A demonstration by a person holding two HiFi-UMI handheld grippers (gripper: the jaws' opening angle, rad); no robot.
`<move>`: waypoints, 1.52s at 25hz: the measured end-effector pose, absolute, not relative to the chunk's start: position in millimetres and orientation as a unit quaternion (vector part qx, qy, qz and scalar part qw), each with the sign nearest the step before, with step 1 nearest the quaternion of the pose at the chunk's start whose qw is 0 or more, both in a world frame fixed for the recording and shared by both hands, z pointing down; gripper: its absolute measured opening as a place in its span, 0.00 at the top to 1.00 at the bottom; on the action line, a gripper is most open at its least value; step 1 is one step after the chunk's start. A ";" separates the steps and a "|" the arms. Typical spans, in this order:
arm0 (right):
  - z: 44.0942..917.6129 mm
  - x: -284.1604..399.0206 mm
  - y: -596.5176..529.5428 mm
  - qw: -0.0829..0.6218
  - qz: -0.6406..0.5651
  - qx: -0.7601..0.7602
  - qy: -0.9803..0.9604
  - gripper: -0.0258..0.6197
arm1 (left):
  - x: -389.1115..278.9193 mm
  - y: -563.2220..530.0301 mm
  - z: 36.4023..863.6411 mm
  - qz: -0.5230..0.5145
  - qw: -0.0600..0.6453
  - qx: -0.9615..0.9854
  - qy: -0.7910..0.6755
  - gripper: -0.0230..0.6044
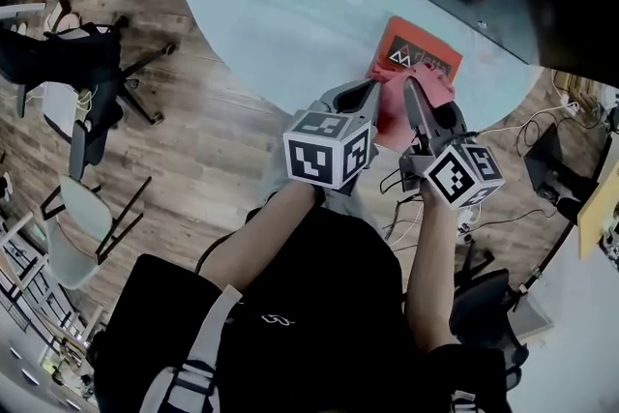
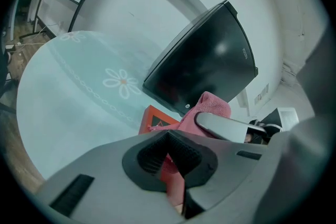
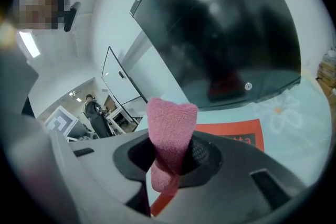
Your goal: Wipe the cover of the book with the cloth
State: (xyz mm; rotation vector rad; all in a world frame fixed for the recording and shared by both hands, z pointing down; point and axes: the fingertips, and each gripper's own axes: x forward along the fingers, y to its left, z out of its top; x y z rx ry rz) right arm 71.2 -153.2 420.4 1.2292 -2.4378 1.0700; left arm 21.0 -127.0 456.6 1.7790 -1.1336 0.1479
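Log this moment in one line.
right gripper: shut on pink cloth | left gripper: shut beside cloth | orange book: partly under cloth

Grey left gripper [image 1: 374, 88] and right gripper [image 1: 409, 88] each carry a cube [image 1: 329, 148] of black-and-white square markers and black ribbed pads [image 2: 152, 152]; the person wears a black top [image 1: 319, 295] with a small white logo [image 1: 277, 319].

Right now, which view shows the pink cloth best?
The right gripper view: the cloth sits centred, clamped in the right hand-held gripper. The head view shows it bunched over the book; the left gripper view, only a fold.
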 end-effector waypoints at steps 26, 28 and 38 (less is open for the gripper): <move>512.6 48.0 -253.0 0.273 0.357 0.354 -0.820 0.80 | 16.3 -202.0 509.4 0.057 0.535 0.707 -0.458 0.94; 515.4 44.0 -253.8 0.285 0.356 0.349 -0.819 0.80 | 9.7 -203.5 512.9 0.061 0.537 0.705 -0.460 0.94; 519.8 45.2 -251.1 0.319 0.334 0.348 -0.816 0.80 | 17.6 -206.1 515.0 0.094 0.525 0.715 -0.452 0.94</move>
